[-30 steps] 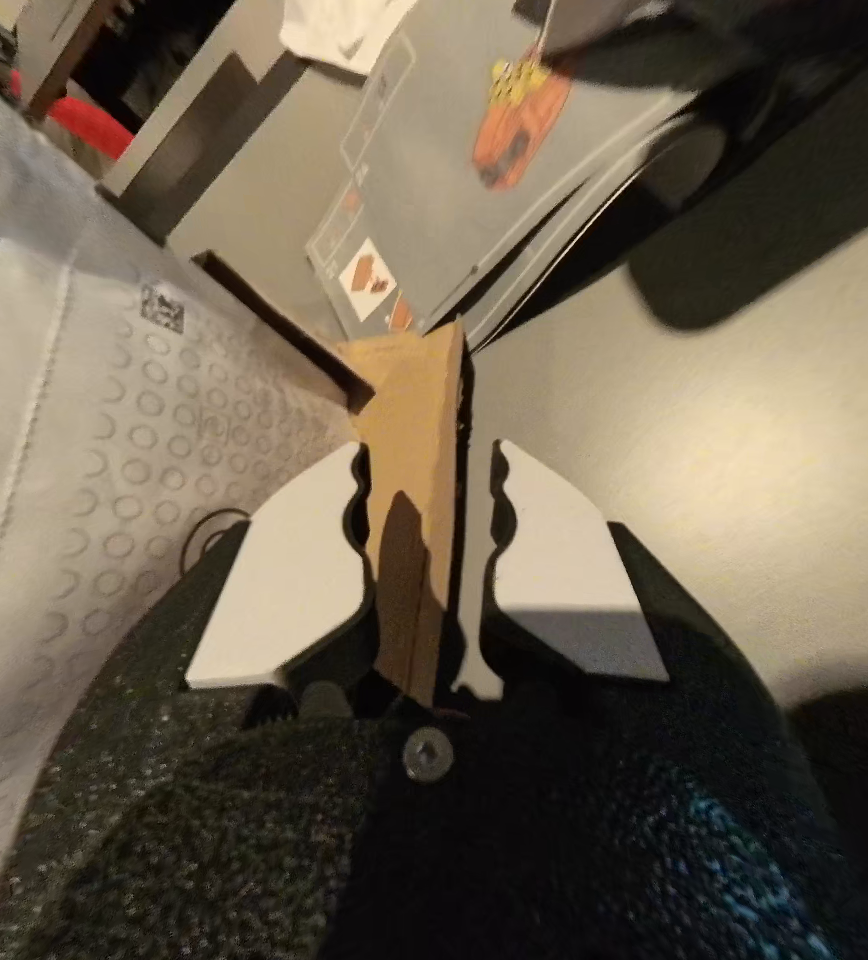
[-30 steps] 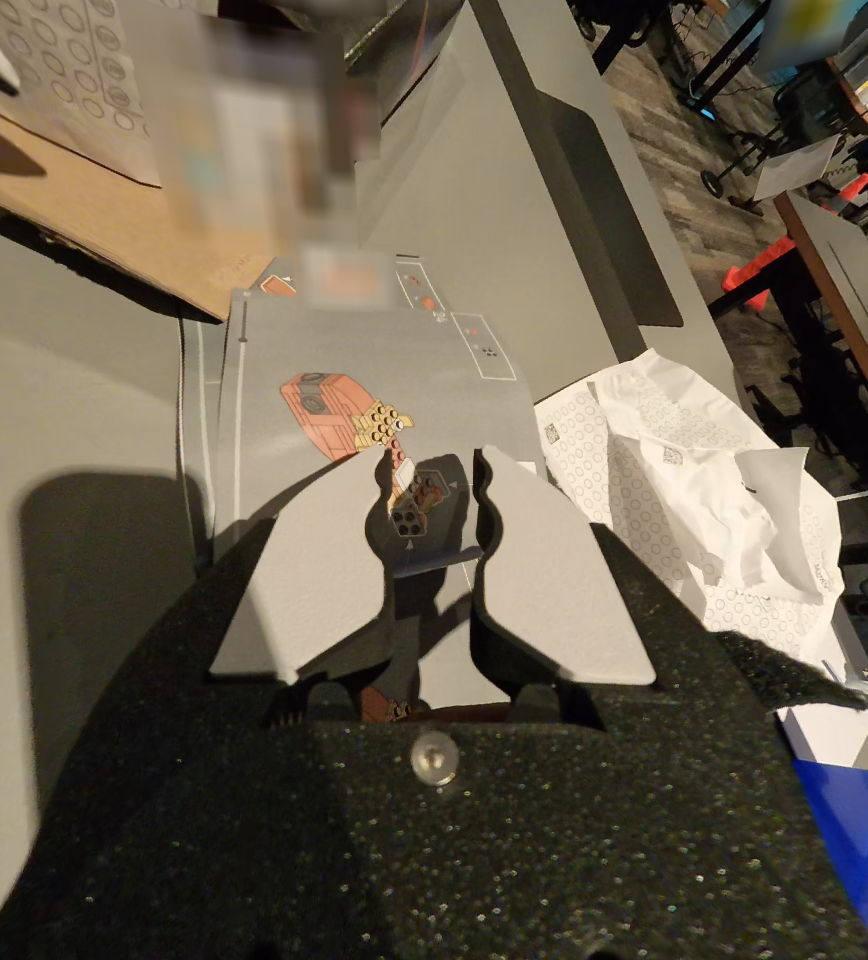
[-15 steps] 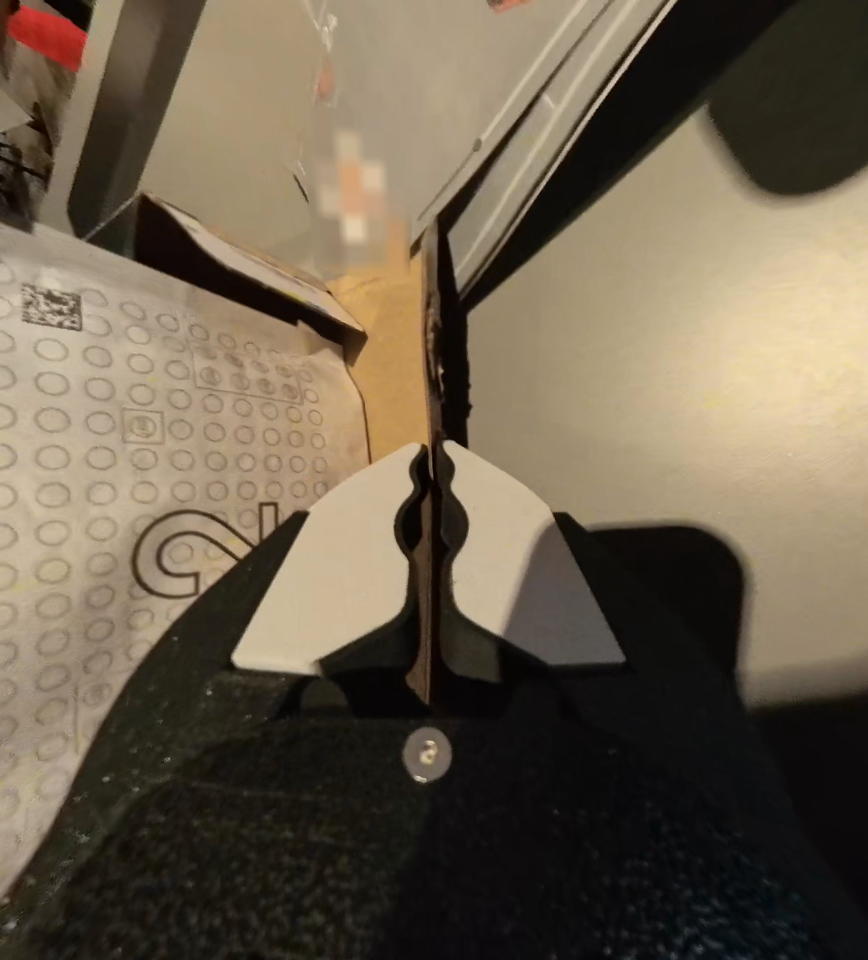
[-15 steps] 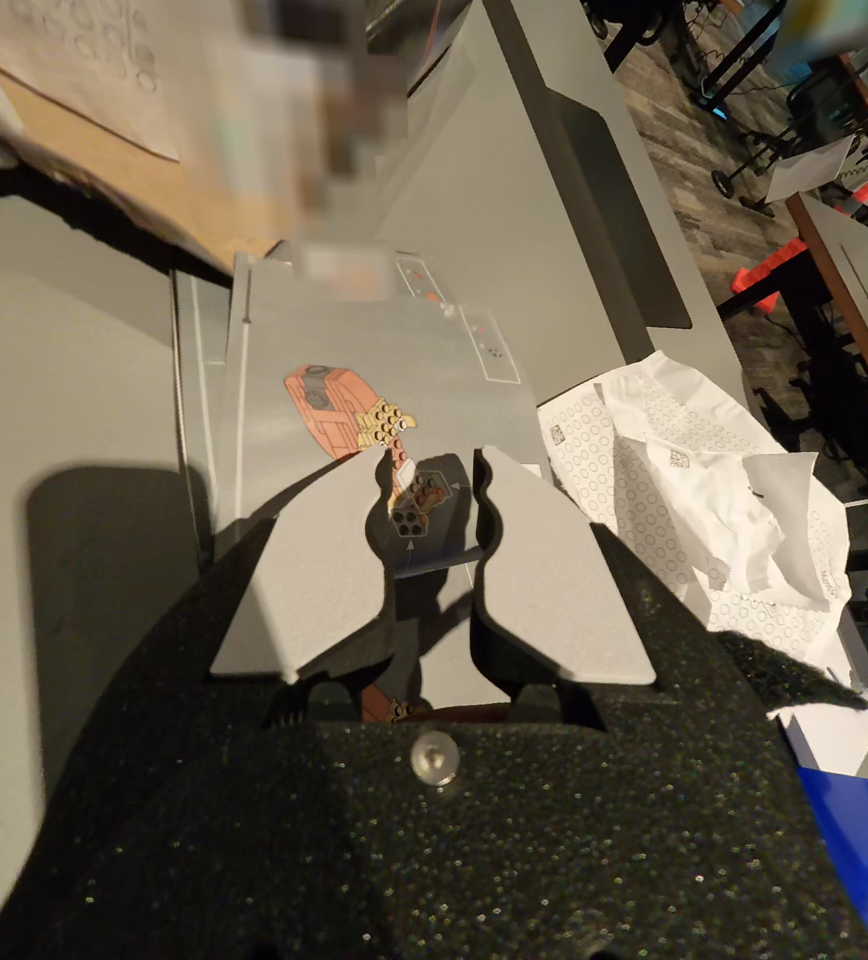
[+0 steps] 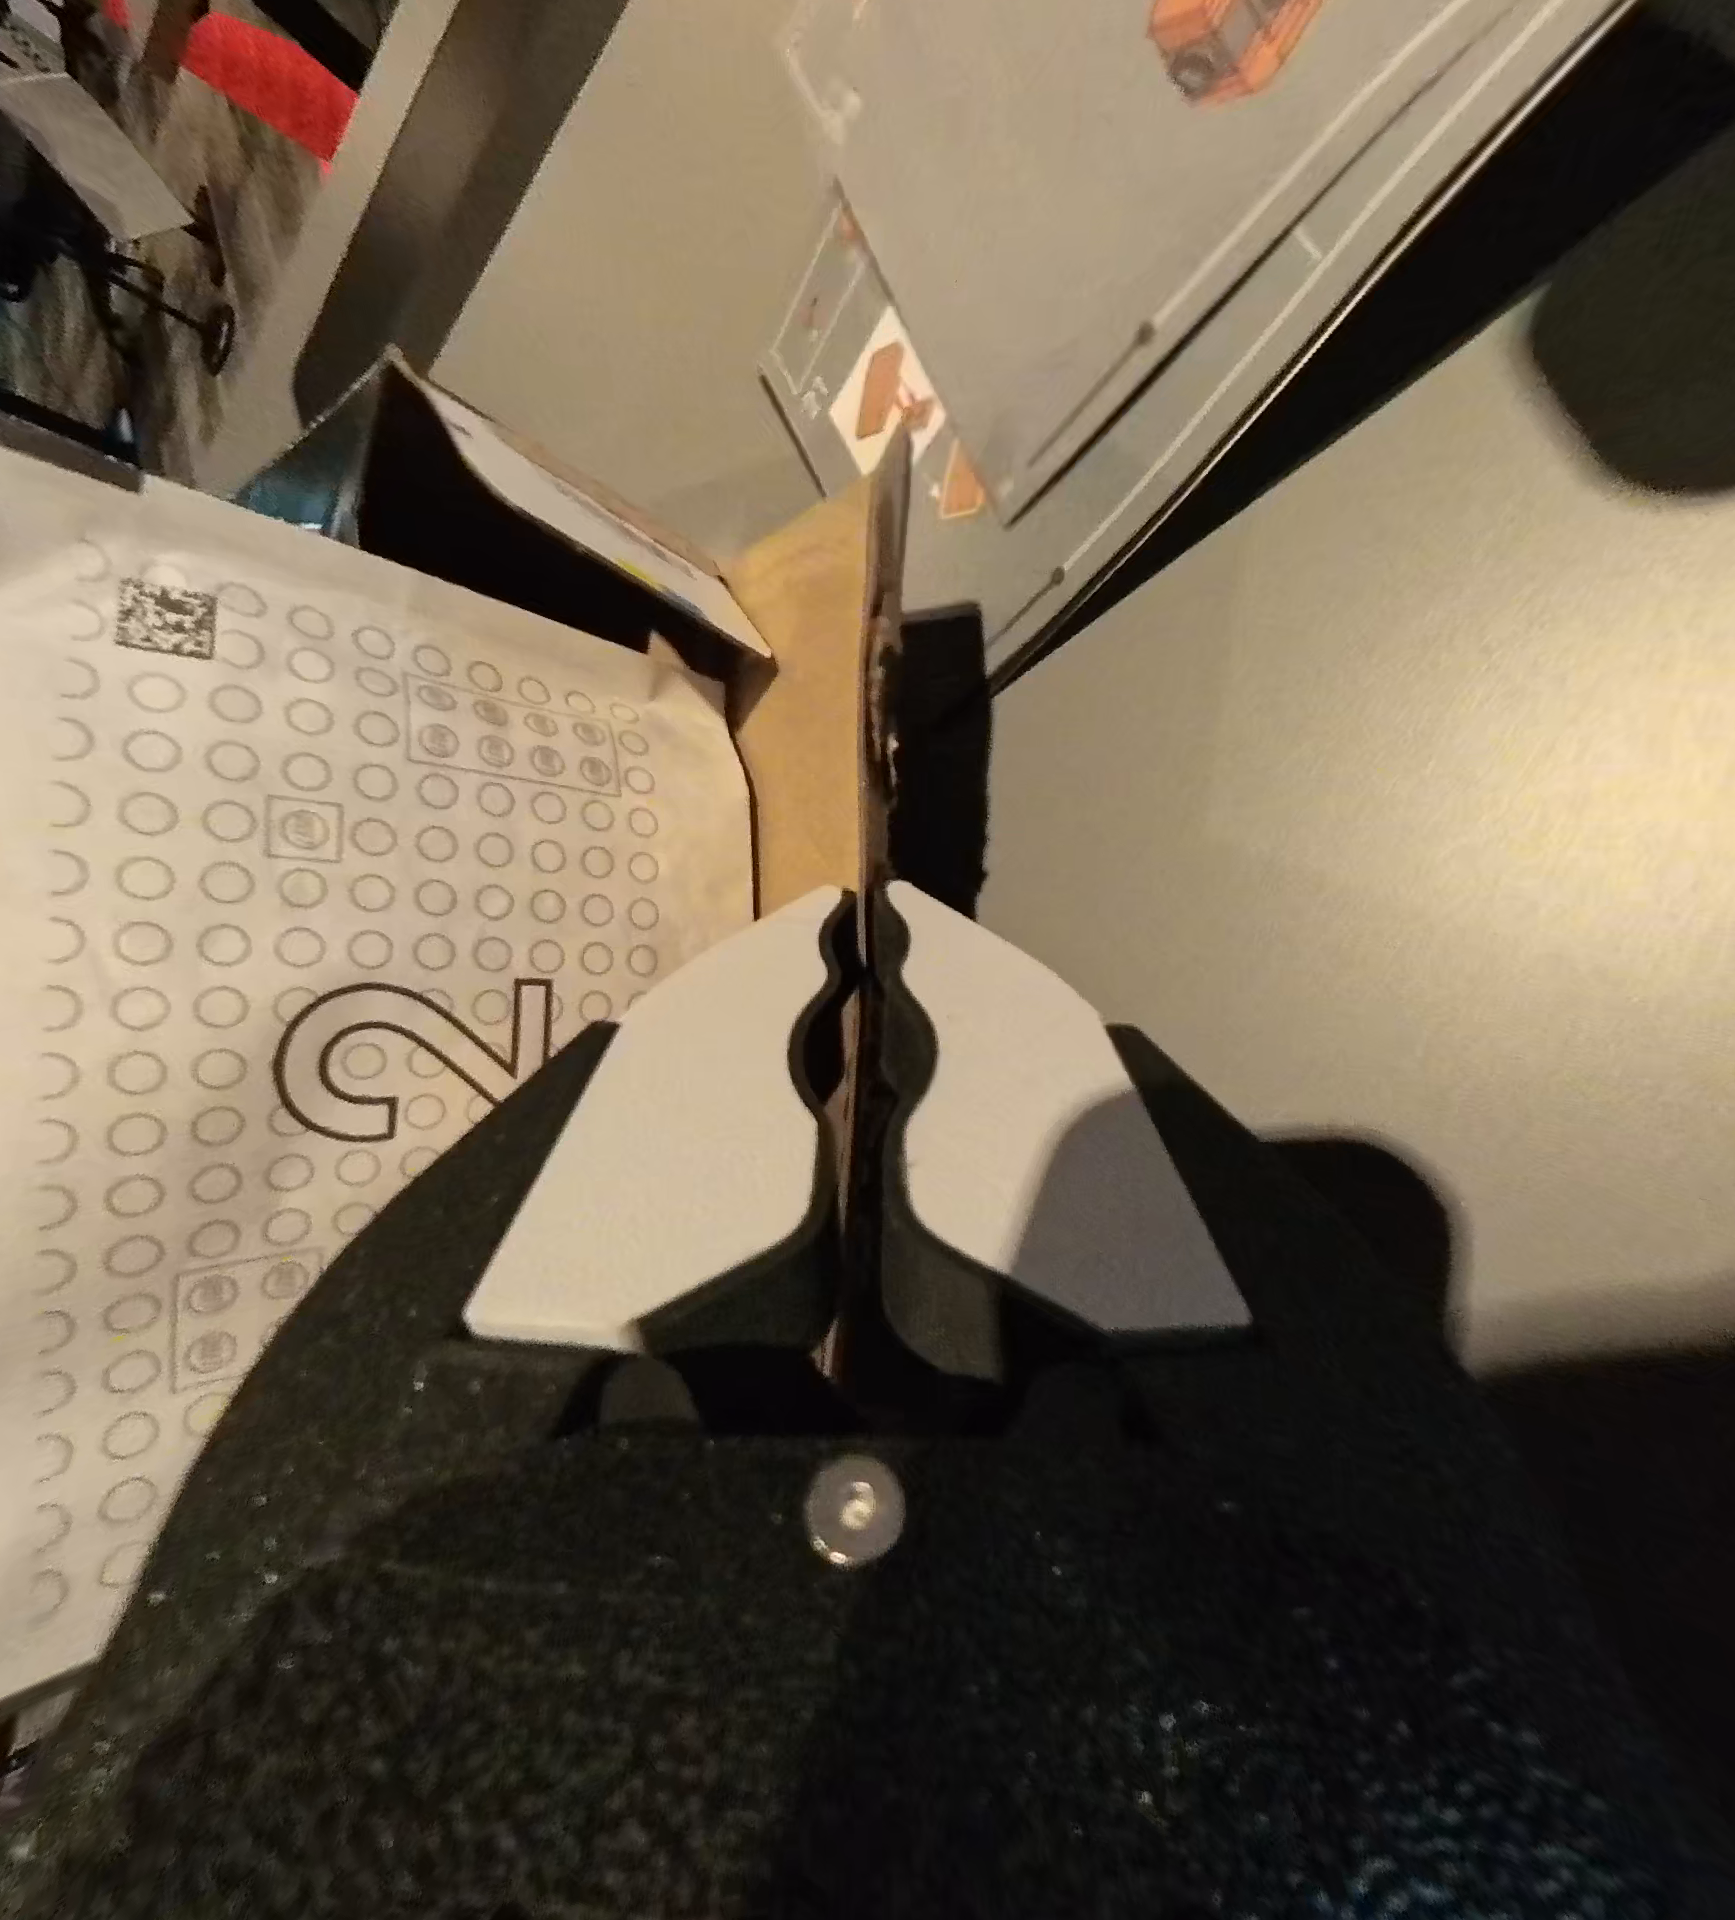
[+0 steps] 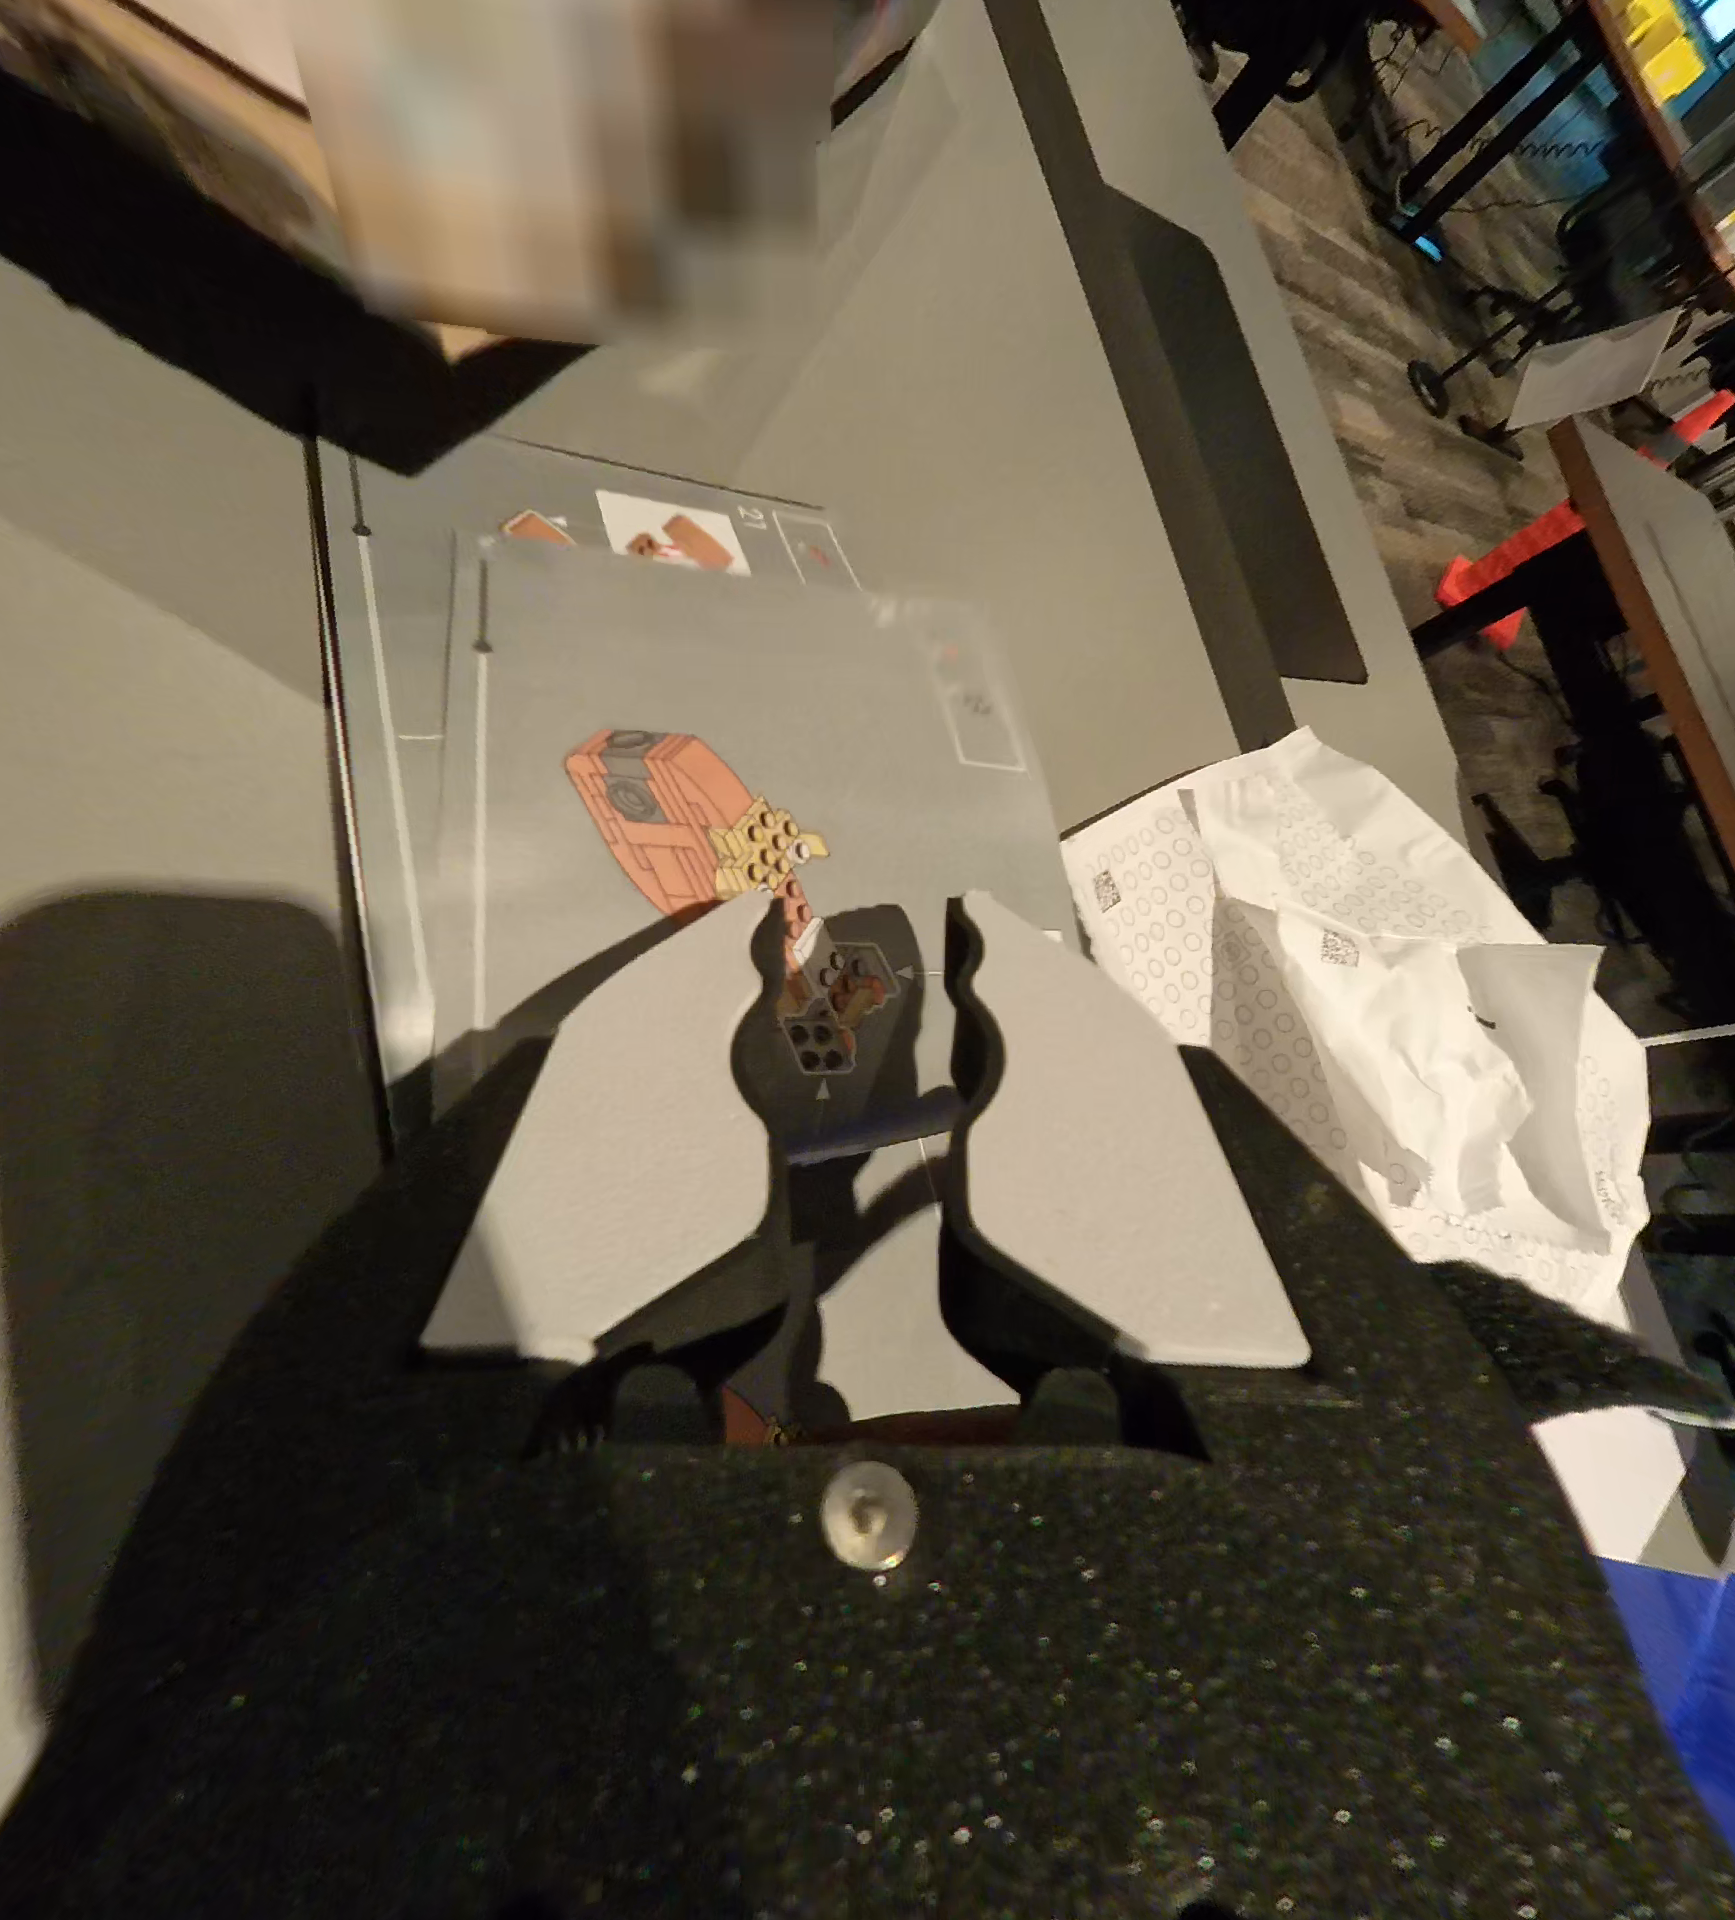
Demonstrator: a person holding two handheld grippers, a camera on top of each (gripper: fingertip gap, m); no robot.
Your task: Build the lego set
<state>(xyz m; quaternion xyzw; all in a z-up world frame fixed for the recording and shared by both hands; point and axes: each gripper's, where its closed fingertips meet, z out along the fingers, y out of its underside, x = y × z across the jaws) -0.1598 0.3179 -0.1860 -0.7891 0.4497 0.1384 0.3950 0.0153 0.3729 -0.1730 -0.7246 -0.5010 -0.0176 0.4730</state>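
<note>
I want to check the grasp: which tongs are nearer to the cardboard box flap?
Left. The left tongs are shut on the cardboard box flap. The right tongs hang open above the instruction booklet, apart from it.

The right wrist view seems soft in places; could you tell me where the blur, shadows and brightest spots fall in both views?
Right wrist view: the upper left is smeared by motion, the instruction booklet stays legible, the torn white bags are brightest. Left wrist view: a warm pool of light lies on the table, a dark shadow sits under the left gripper, the far background is blurred.
</note>
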